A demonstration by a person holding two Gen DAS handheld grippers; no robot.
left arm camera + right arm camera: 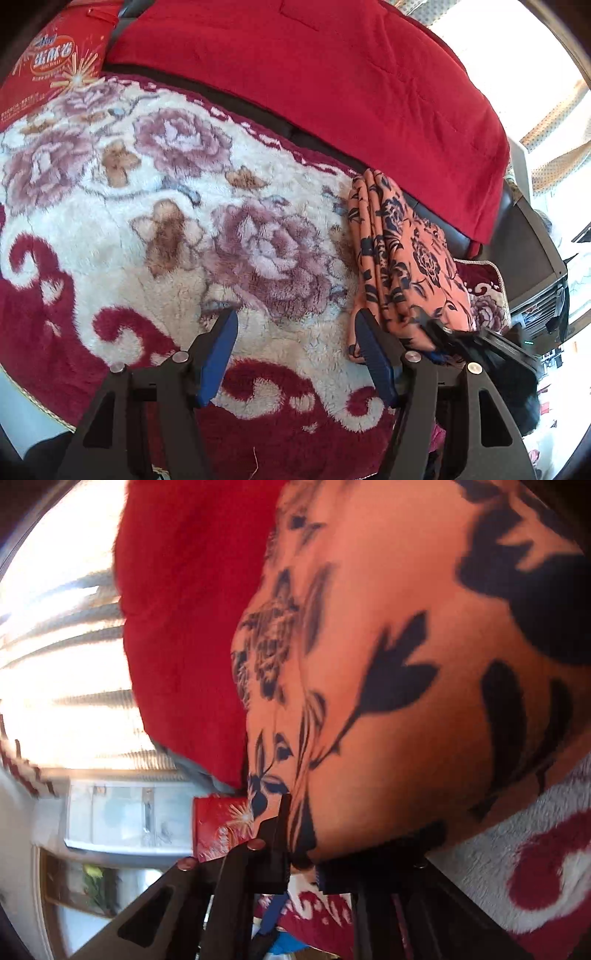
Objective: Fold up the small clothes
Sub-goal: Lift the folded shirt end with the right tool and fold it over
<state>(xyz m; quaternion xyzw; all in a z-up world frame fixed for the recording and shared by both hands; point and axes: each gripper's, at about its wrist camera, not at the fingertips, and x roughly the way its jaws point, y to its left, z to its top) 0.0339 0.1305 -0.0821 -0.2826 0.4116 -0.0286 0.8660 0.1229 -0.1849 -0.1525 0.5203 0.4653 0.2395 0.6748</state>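
An orange garment with dark flowers (402, 258) lies bunched in long folds at the right edge of the plush floral blanket (147, 206), just below a red quilt (332, 74). The left tool (295, 328) hovers over the blanket with its blue-padded jaws spread wide and nothing between them. The right tool (439, 332) is closed on the near end of the garment, whose cloth fills most of the right wrist view. A red printed box (48, 62) sits at the blanket's far left corner.
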